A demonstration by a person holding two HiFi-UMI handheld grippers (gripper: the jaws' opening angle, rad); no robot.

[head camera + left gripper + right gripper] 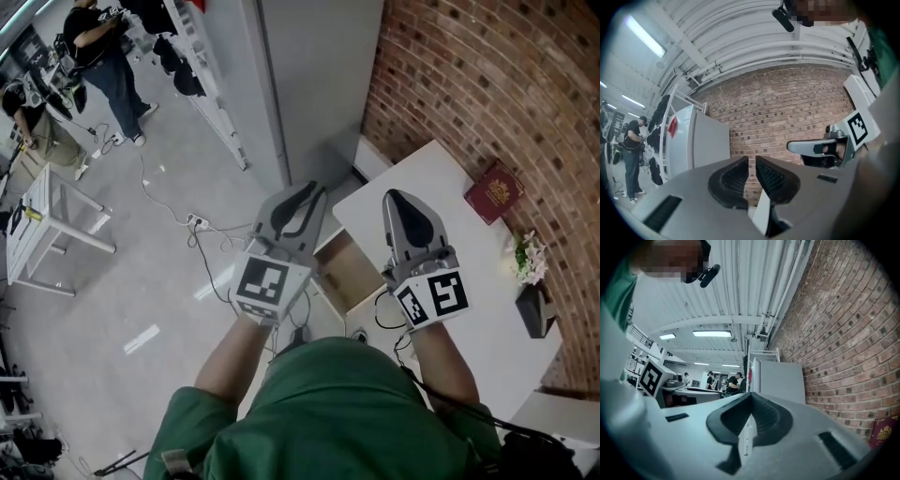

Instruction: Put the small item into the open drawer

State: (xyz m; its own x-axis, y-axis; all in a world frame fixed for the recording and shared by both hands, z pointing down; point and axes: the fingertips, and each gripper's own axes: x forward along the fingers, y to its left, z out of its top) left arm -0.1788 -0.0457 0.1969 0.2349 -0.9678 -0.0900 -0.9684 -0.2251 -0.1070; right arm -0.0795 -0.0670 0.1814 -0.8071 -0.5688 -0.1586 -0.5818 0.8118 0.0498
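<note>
Maroon booklet (494, 192), far right on counter (469, 253) | likely light, stiff, flat; I would pinch one edge | my left tongs (752, 161) narrow, empty | right tongs (751, 398) closed, empty

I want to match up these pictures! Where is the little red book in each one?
Head view: the red book lies on the white table, at the right, close to the brick wall.
Left gripper view: not in it.
Right gripper view: the red book is at the bottom right edge, under the bricks.
Shared landmark: the brick wall, seen in all three views.
</note>
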